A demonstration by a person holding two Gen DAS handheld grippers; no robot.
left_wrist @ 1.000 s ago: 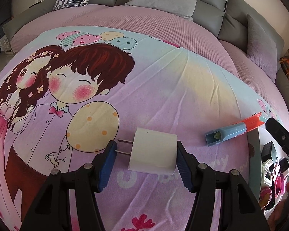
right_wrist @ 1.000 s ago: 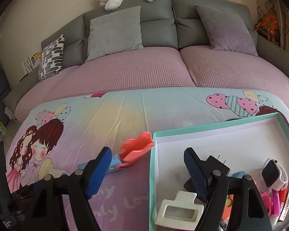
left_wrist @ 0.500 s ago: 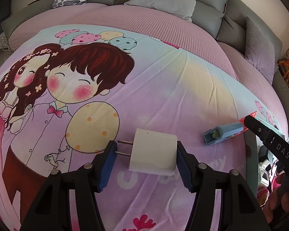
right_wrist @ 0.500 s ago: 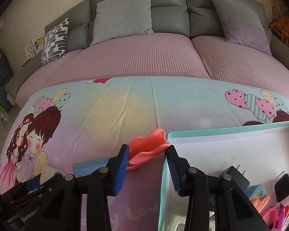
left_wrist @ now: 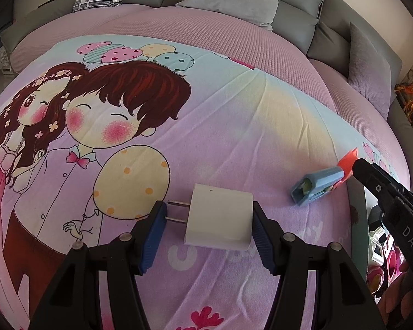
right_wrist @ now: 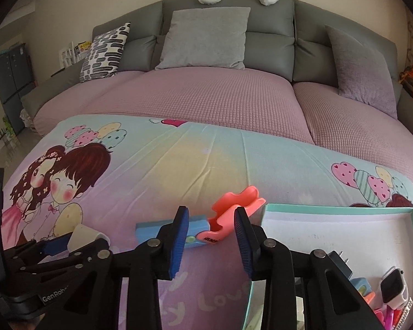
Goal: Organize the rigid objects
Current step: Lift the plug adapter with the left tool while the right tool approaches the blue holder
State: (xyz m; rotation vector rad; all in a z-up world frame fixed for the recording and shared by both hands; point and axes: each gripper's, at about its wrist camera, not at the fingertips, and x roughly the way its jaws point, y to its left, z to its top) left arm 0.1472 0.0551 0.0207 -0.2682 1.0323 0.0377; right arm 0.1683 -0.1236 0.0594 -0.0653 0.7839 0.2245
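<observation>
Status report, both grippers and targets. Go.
Left gripper open around white charger, on bedsheet. Right gripper open, straddling blue-and-coral clip beside teal box. Nothing blocking.

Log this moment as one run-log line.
left gripper: open around white charger | right gripper: open around blue-and-coral clip | teal box: beside clip

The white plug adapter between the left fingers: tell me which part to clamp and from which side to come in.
Clamp the white plug adapter across its blocky body, not the two thin prongs sticking out on its left. It lies flat on the cartoon sheet, so come in low from the near side, as the left gripper already does; one finger must clear the prongs, or turn to pinch the prong-free sides.
</observation>
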